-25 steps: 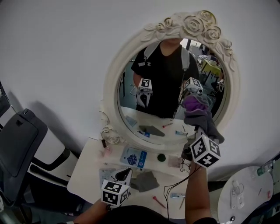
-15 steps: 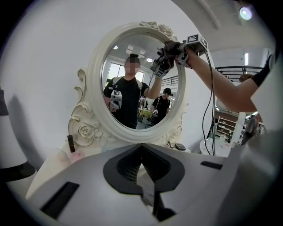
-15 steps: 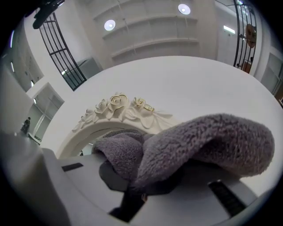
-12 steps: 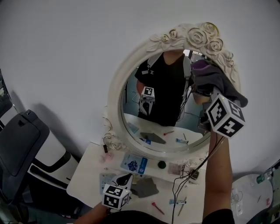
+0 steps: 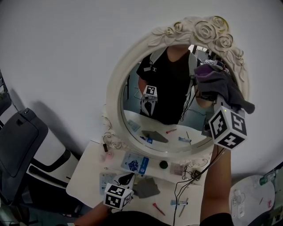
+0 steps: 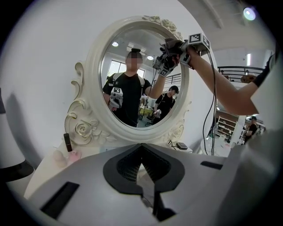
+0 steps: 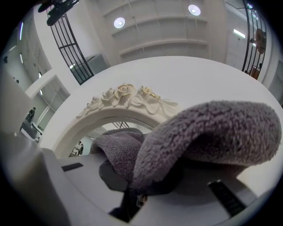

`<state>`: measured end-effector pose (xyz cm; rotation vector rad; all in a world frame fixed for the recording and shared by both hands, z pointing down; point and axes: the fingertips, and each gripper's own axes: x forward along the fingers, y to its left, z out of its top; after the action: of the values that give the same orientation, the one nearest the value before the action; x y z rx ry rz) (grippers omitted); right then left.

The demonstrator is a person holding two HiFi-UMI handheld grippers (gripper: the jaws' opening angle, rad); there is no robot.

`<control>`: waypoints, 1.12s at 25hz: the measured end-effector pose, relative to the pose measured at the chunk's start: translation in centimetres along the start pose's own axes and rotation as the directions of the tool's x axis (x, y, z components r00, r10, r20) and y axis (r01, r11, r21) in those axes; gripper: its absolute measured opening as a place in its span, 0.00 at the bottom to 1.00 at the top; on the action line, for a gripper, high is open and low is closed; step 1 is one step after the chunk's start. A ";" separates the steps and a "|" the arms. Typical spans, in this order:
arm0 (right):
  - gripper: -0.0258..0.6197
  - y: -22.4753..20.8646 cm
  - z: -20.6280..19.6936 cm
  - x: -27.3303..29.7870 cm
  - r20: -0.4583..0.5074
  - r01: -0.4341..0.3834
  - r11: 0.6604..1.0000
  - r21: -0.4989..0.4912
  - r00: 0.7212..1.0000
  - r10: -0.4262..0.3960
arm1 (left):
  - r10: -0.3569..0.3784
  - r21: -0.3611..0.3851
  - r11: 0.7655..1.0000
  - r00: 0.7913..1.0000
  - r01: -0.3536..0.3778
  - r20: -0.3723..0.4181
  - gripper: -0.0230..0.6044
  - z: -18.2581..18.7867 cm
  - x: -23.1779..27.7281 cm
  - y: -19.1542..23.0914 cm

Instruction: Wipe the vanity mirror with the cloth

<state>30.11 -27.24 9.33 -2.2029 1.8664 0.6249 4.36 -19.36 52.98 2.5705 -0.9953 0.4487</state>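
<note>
We count two grey cloths: the held cloth (image 5: pixel 221 84) clamped in the right gripper (image 5: pixel 212 98), the second cloth (image 5: pixel 146 187) just beside the left gripper (image 5: pixel 126 176). One vanity mirror (image 5: pixel 114 95) ahead of both grippers.

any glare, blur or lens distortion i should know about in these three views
Head view: soft even light, no glare on the mirror, corners slightly dim. Left gripper view: heavy fisheye with black corners, one ceiling light blooms. Right gripper view: same fisheye, the cloth sits close to the lens and blocks much of the scene.
</note>
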 end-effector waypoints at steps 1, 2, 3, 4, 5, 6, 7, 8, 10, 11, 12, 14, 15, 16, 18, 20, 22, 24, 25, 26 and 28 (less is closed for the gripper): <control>0.09 -0.1 -0.8 -0.4 0.001 0.005 1.000 0.001 1.000 -0.005 | -0.003 0.001 1.000 1.000 0.003 -0.004 0.04 -0.1 0.1 -0.1; 0.09 -0.1 -1.7 -0.9 -0.001 0.011 1.000 0.004 1.000 -0.011 | -0.005 0.002 1.000 1.000 0.005 -0.007 0.04 -0.1 0.2 -0.1; 0.09 -0.1 -2.6 -1.4 -0.005 0.016 1.000 0.004 1.000 -0.016 | -0.007 0.003 1.000 1.000 0.007 -0.010 0.04 -0.1 0.4 -0.1; 0.09 -0.1 -3.6 -1.9 -0.013 0.020 1.000 -0.002 1.000 -0.020 | -0.009 0.004 1.000 1.000 0.009 -0.013 0.04 -0.1 0.5 -0.1; 0.09 0.0 -4.6 -2.4 -0.024 0.023 1.000 -0.009 0.999 -0.023 | -0.013 0.006 1.000 1.000 0.013 -0.016 0.04 -0.2 0.6 -0.2; 0.09 0.1 -5.6 -2.9 -0.039 0.025 1.000 -0.015 0.999 -0.025 | -0.017 0.007 1.000 1.000 0.017 -0.020 0.04 -0.2 0.7 -0.4; 0.09 0.1 -6.6 -3.3 -0.054 0.027 0.999 -0.019 0.998 -0.028 | -0.022 0.008 1.000 1.000 0.022 -0.022 0.04 -0.3 0.8 -0.6; 0.09 0.1 -7.5 -3.8 -0.067 0.030 0.999 -0.024 0.997 -0.032 | -0.027 0.010 1.000 0.999 0.027 -0.024 0.04 -0.3 0.9 -0.8; 0.09 0.0 -9.1 -4.5 -0.086 0.042 0.998 -0.038 0.995 -0.045 | -0.038 0.016 0.999 0.999 0.039 -0.030 0.04 -0.4 1.0 -1.2; 0.09 0.0 -9.7 -4.8 -0.092 0.049 0.998 -0.046 0.994 -0.053 | -0.042 0.020 0.999 0.999 0.043 -0.033 0.04 -0.5 1.1 -1.4; 0.09 0.0 -10.2 -5.1 -0.099 0.053 0.997 -0.051 0.993 -0.058 | -0.045 0.022 0.999 0.998 0.046 -0.036 0.04 -0.6 1.1 -1.5; 0.09 -0.1 -11.2 -5.6 -0.115 0.060 0.997 -0.051 0.991 -0.066 | -0.046 0.022 0.999 0.998 0.047 -0.039 0.04 -0.7 1.1 -1.6; 0.09 -0.2 -11.7 -5.8 -0.124 0.063 0.997 -0.050 0.990 -0.069 | -0.045 0.021 0.999 0.998 0.046 -0.039 0.04 -0.8 1.0 -1.5; 0.09 -0.2 -12.2 -6.1 -0.134 0.067 0.997 -0.049 0.988 -0.073 | -0.043 0.019 0.999 0.998 0.044 -0.038 0.04 -0.8 1.0 -1.5; 0.09 -0.3 -13.6 -6.8 -0.156 0.075 0.996 -0.046 0.984 -0.081 | -0.037 0.016 0.999 0.999 0.038 -0.038 0.04 -0.9 0.8 -1.2; 0.09 -0.1 -15.3 -7.6 -0.185 0.080 0.996 -0.046 0.979 -0.087 | -0.032 0.015 0.999 0.999 0.032 -0.038 0.04 -1.0 0.7 -1.0; 0.09 0.1 -17.1 -8.5 -0.216 0.083 0.995 -0.056 0.972 -0.093 | -0.031 0.015 0.999 0.999 0.031 -0.039 0.04 -1.0 0.6 -1.0; 0.09 0.3 -18.8 -9.2 -0.246 0.083 0.995 -0.064 0.965 -0.096 | -0.033 0.018 0.999 0.999 0.033 -0.039 0.04 -1.0 0.6 -1.1; 0.09 0.3 -19.5 -9.5 -0.257 0.082 0.994 -0.066 0.961 -0.097 | -0.034 0.019 0.999 0.999 0.035 -0.040 0.04 -1.1 0.6 -1.2; 0.09 0.4 -20.2 -9.8 -0.267 0.082 0.994 -0.068 0.959 -0.097 | -0.035 0.021 0.999 0.999 0.036 -0.041 0.04 -1.1 0.6 -1.3; 0.09 0.5 -21.4 -10.4 -0.286 0.082 0.994 -0.074 0.953 -0.100 | -0.036 0.022 0.999 0.998 0.037 -0.045 0.04 -1.2 0.6 -1.4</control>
<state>32.54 -26.70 32.94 -2.5211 1.8818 0.3627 5.50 -18.19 54.03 2.5825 -0.9322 0.5075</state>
